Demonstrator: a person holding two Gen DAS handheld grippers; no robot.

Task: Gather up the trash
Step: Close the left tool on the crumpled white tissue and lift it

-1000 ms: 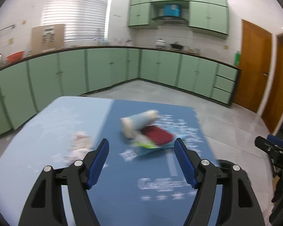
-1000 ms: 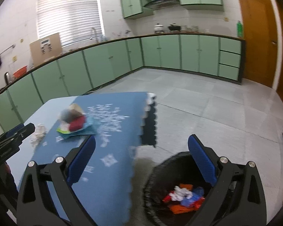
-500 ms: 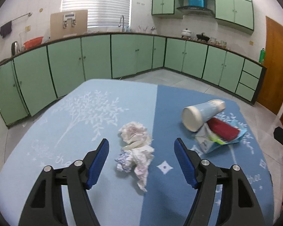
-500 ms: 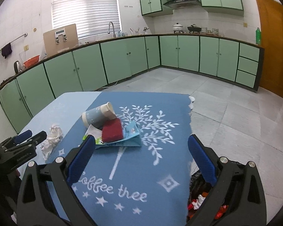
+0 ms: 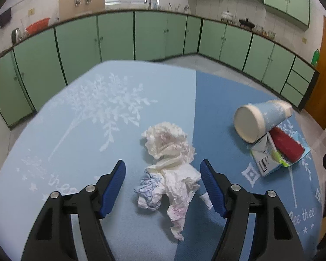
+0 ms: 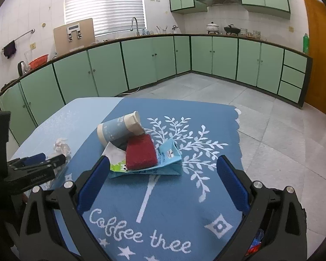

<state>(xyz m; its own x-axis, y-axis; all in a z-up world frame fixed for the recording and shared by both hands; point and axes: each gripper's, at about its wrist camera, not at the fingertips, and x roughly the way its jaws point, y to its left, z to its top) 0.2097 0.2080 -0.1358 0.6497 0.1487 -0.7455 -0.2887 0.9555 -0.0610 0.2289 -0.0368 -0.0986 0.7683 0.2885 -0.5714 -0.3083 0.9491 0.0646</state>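
On the tablecloth point(image 6: 206, 119), a tipped, seemingly empty paper cup point(image 6: 117, 128) leans on a flattened carton point(image 6: 163, 163).

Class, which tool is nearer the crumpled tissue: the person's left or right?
Left. The left tool stands open around the crumpled tissue; the right tool faces the carton pile, tissue off to its left.

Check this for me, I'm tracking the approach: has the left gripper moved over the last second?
Yes. The left gripper swung left from the paper cup and closed in over the crumpled tissue, which now lies between its open jaws.

Two-tone blue, tree-printed tablecloth point(image 5: 97, 113)
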